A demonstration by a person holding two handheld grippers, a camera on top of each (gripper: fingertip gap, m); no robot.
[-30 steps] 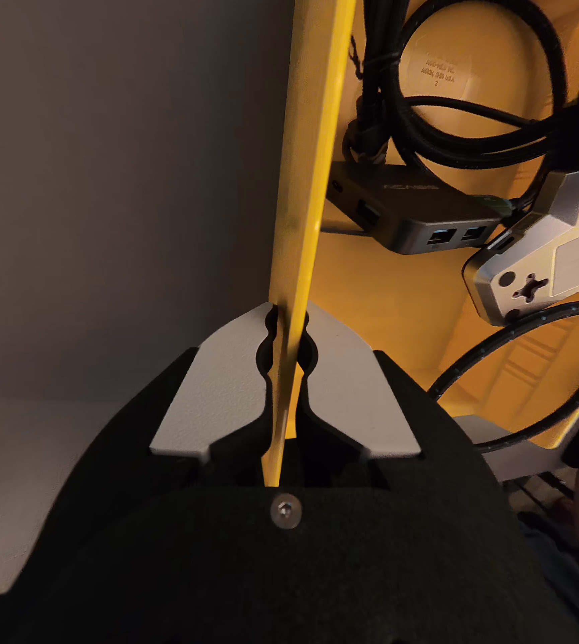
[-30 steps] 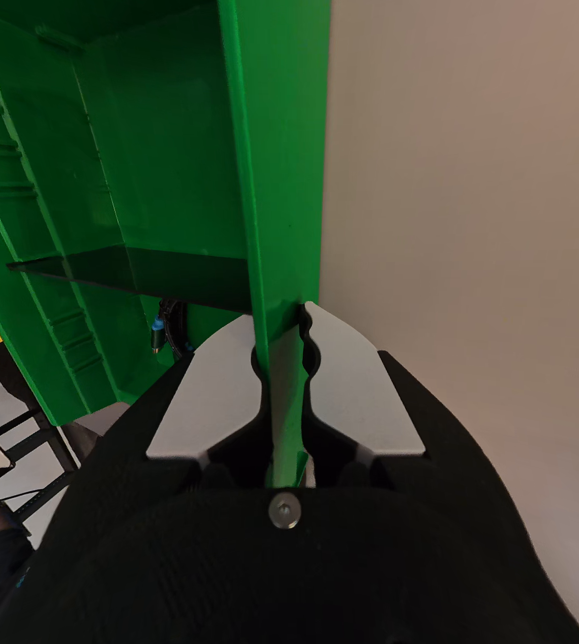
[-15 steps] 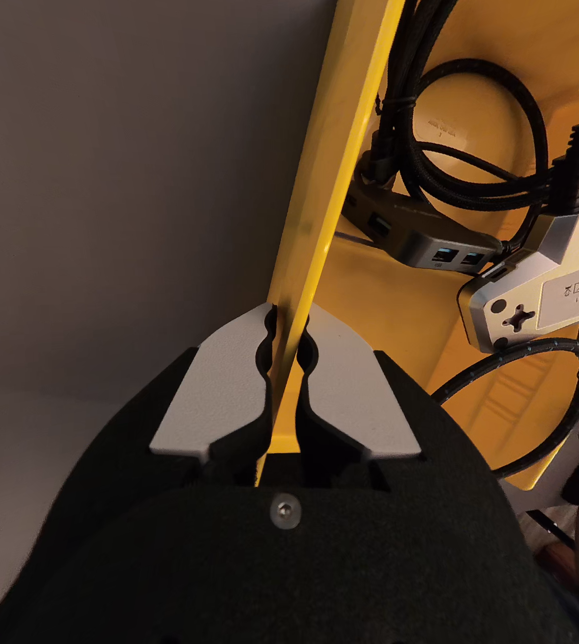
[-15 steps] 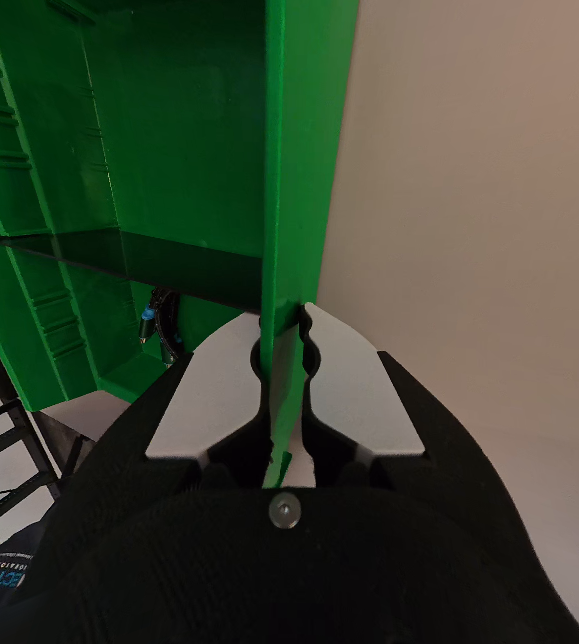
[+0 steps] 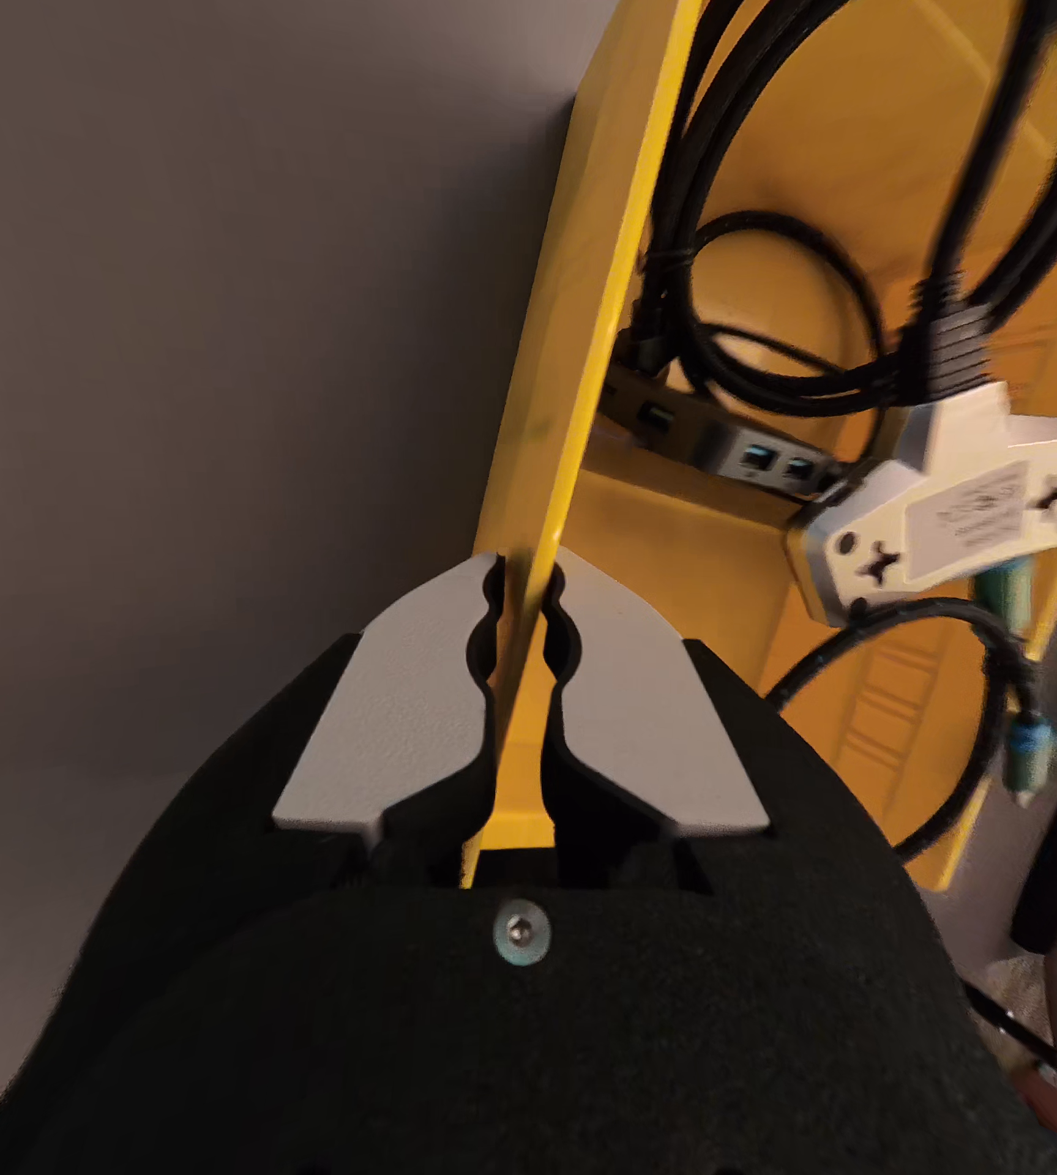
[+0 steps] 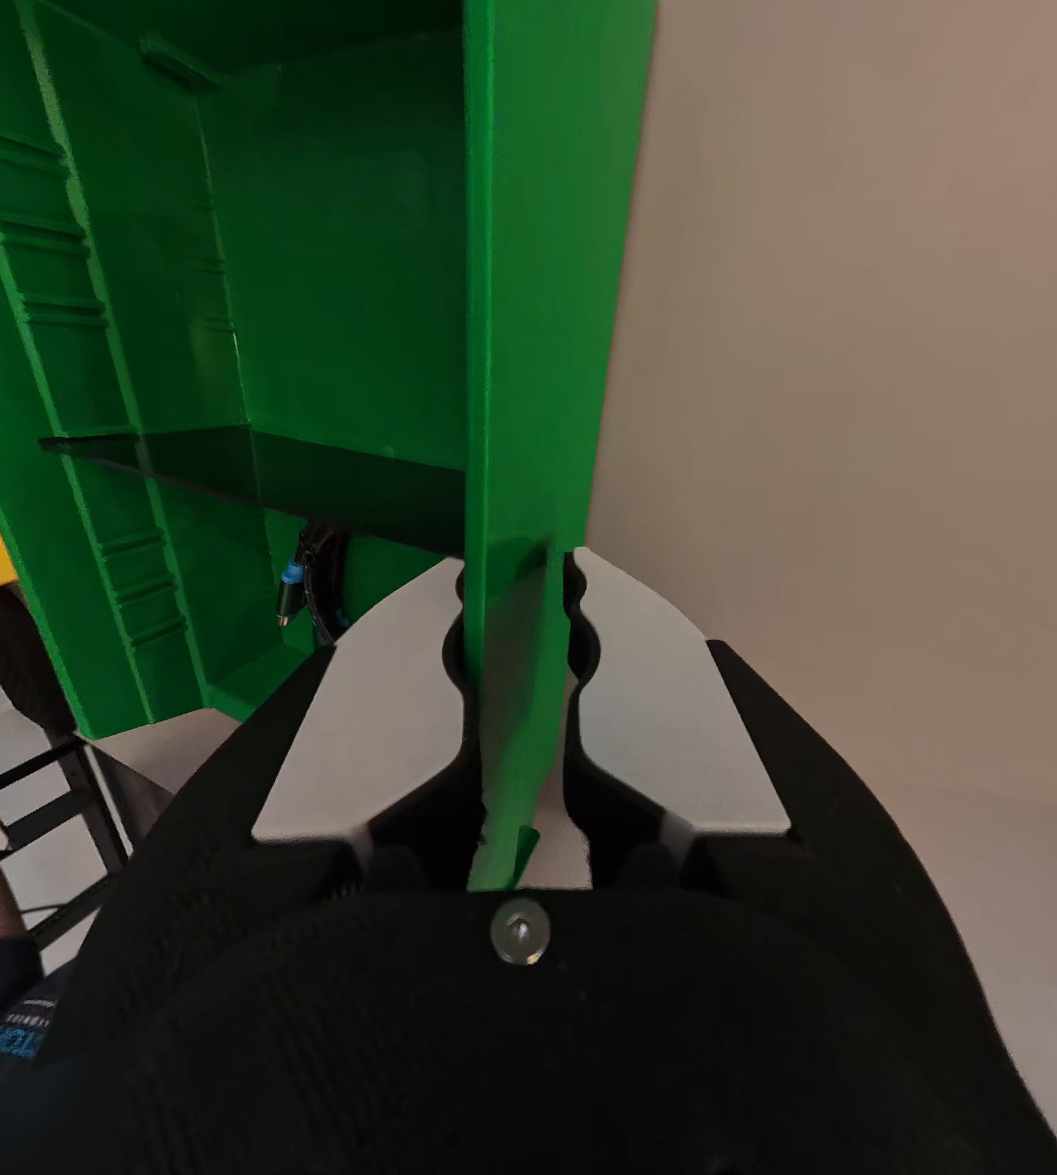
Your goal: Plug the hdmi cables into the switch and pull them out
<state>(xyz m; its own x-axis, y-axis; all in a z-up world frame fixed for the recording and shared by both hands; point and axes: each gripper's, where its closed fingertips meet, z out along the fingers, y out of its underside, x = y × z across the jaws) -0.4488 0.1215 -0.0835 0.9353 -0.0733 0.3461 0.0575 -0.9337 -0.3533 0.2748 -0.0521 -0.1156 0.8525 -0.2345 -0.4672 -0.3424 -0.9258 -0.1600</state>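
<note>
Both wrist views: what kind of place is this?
Probably an indoor workroom or lab: plain wall, yellow bin holding cables and a switch, green bin, black metal rack below.

My two views are dim and warm-toned. On my left side the wall (image 5: 227, 381) reads murky grey-brown, darkest toward the top left corner. The yellow bin (image 5: 583, 394) glows orange inside, with dark shadow around the black cables (image 5: 761, 356). Motion blur smears the pale switch (image 5: 958, 508) and the cable ends near the right edge. On my right side the light is stronger: the wall (image 6: 862, 381) is evenly lit beige, while the green bin (image 6: 335, 305) falls into deep shadow under its inner ledge. Straight edges bow outward toward both frames' borders, and my black foam padding shows almost no detail.
</note>
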